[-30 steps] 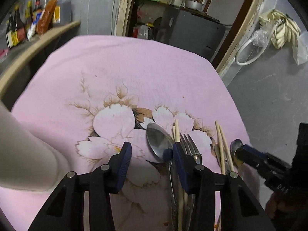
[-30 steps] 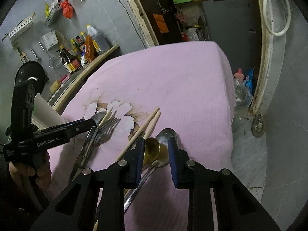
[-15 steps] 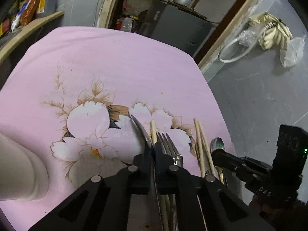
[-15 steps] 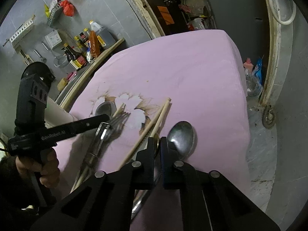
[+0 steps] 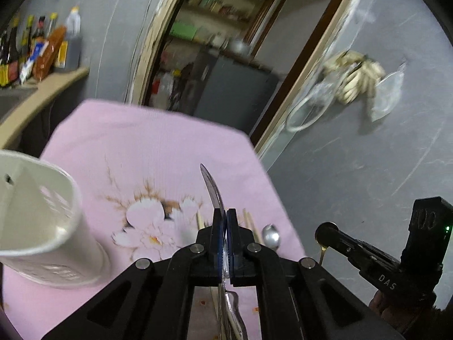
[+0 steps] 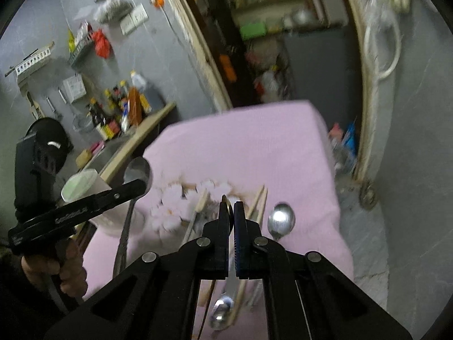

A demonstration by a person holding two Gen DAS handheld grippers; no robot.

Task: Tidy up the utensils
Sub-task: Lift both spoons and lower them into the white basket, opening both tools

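Table (image 5: 158,147): covered by a pink flowered cloth; holds everything not yet lifted.
Cup (image 5: 42,226): white, upright at the table's left side, mouth open; likely where the utensils go.
Left gripper (image 5: 225,228): clenched on a steel spoon (image 5: 212,189), bowl edge-on above the fingers, handle running back under them; lifted clear of the cloth.
Right gripper (image 6: 232,221): clenched on a gold spoon (image 6: 226,202), only a sliver of its bowl showing between the pads; also off the cloth.
Left on the cloth: chopsticks (image 6: 259,201), a second steel spoon (image 6: 280,219) just right of them, and a blurred fork between.
Risk, grip: both spoons are pinched on thin handles; a quick swing could pivot or drop them.
Risk, crowding: both grippers heading for one cup could knock together or clip its rim.
Risk, cup: it looks light; a spoon striking the wall could tip it.
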